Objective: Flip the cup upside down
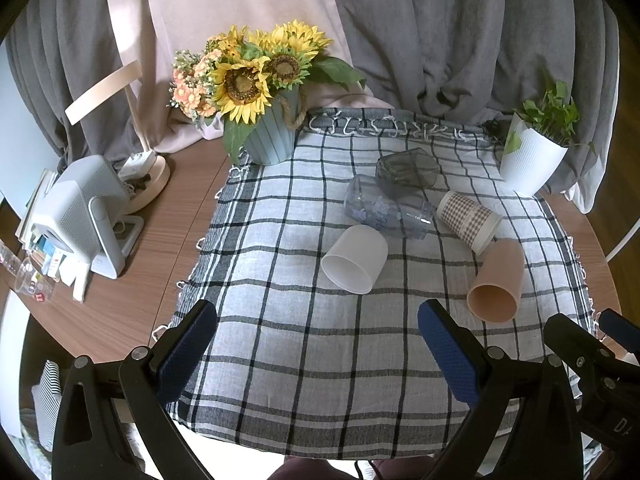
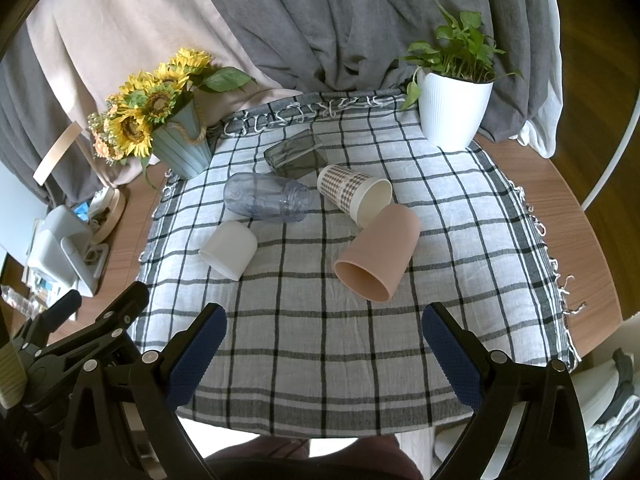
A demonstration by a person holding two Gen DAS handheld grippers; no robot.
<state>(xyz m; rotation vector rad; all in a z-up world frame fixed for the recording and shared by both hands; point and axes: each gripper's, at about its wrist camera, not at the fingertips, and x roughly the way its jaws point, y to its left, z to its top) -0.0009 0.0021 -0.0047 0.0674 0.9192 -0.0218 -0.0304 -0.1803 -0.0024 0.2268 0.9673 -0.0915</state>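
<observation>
Several cups lie on their sides on a checked cloth (image 1: 300,340) (image 2: 320,340): a white cup (image 1: 356,258) (image 2: 229,249), a peach cup (image 1: 498,280) (image 2: 380,252), a checked paper cup (image 1: 468,220) (image 2: 354,192), a clear bluish cup (image 1: 386,206) (image 2: 266,197) and a smoky grey cup (image 1: 406,168) (image 2: 295,154). My left gripper (image 1: 318,344) is open and empty, hovering near the cloth's front, short of the white cup. My right gripper (image 2: 324,346) is open and empty, short of the peach cup. It also shows at the right edge of the left wrist view (image 1: 592,344).
A sunflower pot (image 1: 272,132) (image 2: 184,144) stands at the cloth's back left. A white plant pot (image 1: 530,160) (image 2: 454,112) stands at the back right. A white device (image 1: 84,212), a lamp base (image 1: 148,184) and clutter sit left on the round wooden table (image 1: 160,240). Curtains hang behind.
</observation>
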